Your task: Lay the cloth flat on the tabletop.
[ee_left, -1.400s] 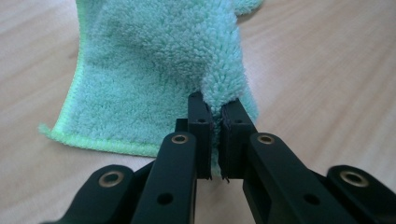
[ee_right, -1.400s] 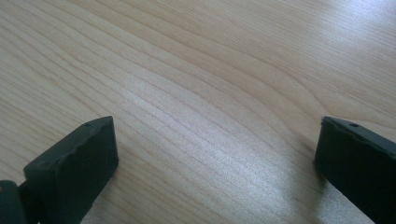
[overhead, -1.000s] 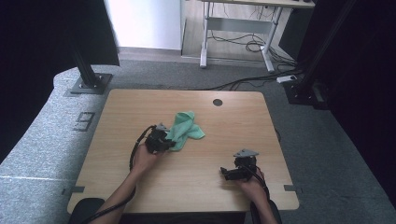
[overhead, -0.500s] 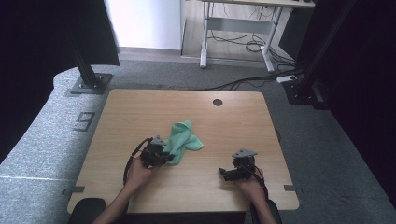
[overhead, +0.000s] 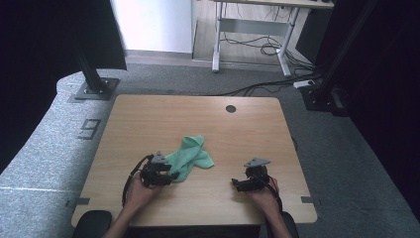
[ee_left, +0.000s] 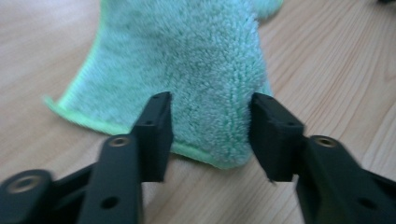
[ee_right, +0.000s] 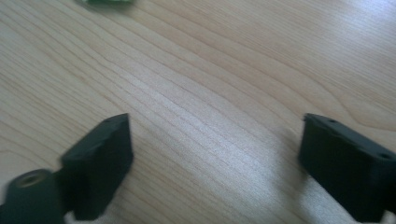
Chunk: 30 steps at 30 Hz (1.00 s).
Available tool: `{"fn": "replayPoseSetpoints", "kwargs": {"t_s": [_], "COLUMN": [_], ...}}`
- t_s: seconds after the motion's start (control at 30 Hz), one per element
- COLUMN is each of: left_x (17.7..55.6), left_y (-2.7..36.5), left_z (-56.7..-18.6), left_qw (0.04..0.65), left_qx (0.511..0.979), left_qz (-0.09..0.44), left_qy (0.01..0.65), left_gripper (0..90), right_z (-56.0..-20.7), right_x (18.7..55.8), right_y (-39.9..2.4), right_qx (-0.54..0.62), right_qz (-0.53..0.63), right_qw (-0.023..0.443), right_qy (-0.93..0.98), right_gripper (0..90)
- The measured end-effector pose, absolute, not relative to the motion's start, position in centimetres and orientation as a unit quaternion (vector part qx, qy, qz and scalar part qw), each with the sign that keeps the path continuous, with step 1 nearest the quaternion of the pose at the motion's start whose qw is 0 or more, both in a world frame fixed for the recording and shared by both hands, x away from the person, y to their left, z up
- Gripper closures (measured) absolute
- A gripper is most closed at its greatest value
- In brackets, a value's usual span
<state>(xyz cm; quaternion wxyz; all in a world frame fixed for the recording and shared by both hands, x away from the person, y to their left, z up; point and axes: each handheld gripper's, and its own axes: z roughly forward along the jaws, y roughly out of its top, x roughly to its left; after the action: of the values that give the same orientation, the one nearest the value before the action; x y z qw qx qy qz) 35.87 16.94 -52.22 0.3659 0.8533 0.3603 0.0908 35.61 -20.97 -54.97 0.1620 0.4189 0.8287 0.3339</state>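
Observation:
A green terry cloth [overhead: 190,154] lies crumpled on the wooden table [overhead: 148,124], a little left of the middle. My left gripper [overhead: 173,177] lies low at the cloth's near left corner. In the left gripper view its jaws have just been opening, and the cloth's near edge [ee_left: 210,93] lies between them with the left gripper [ee_left: 212,126] open and the pads off the fabric. My right gripper [overhead: 235,184] rests near the front right edge, well apart from the cloth. Its jaws have just closed slightly, and the right gripper [ee_right: 215,149] is open over bare wood.
A round cable hole [overhead: 231,108] sits at the table's back edge. Black stand bases [overhead: 94,89] [overhead: 317,96] stand on the grey floor at both back corners. A white desk frame with cables [overhead: 252,44] is farther behind.
My left hand has drawn the cloth toward the table's near edge and slightly left, then its jaws opened off the cloth. The right hand has stayed in place.

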Motion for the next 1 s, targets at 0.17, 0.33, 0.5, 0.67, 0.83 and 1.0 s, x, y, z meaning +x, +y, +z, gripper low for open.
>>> {"fn": "replayPoseSetpoints", "kwargs": {"t_s": [0.17,0.33,0.5,0.67,0.83,1.0], "left_x": [36.1,36.5,37.0,38.0,38.9,39.4], "left_y": [17.3,17.4,17.1,16.3,15.1,14.7], "left_z": [-51.4,-50.7,-49.7,-49.4,-49.7,-49.9], "left_qw": [0.377,0.382,0.388,0.391,0.393,0.386], "left_qx": [0.848,0.845,0.845,0.845,0.85,0.851], "left_qz": [0.091,0.088,0.096,0.093,0.086,0.093], "left_qy": [0.362,0.364,0.357,0.351,0.341,0.343], "left_gripper": [33.9,29.4,27.3,27.3,27.3,30.7], "right_z": [-54.7,-54.0,-53.3,-52.5,-52.1,-51.9], "right_x": [35.7,36.1,36.6,37.5,38.6,39.9], "right_y": [-21.0,-20.5,-19.3,-18.1,-16.8,-15.2], "right_qx": [0.414,0.408,0.397,0.385,0.375,0.37], "right_qz": [0.331,0.355,0.367,0.372,0.381,0.387], "right_qw": [0.155,0.142,0.129,0.127,0.131,0.127], "right_qy": [0.833,0.829,0.831,0.835,0.835,0.835], "right_gripper": [16.3,20.3,21.7,21.8,22.0,23.0]}}
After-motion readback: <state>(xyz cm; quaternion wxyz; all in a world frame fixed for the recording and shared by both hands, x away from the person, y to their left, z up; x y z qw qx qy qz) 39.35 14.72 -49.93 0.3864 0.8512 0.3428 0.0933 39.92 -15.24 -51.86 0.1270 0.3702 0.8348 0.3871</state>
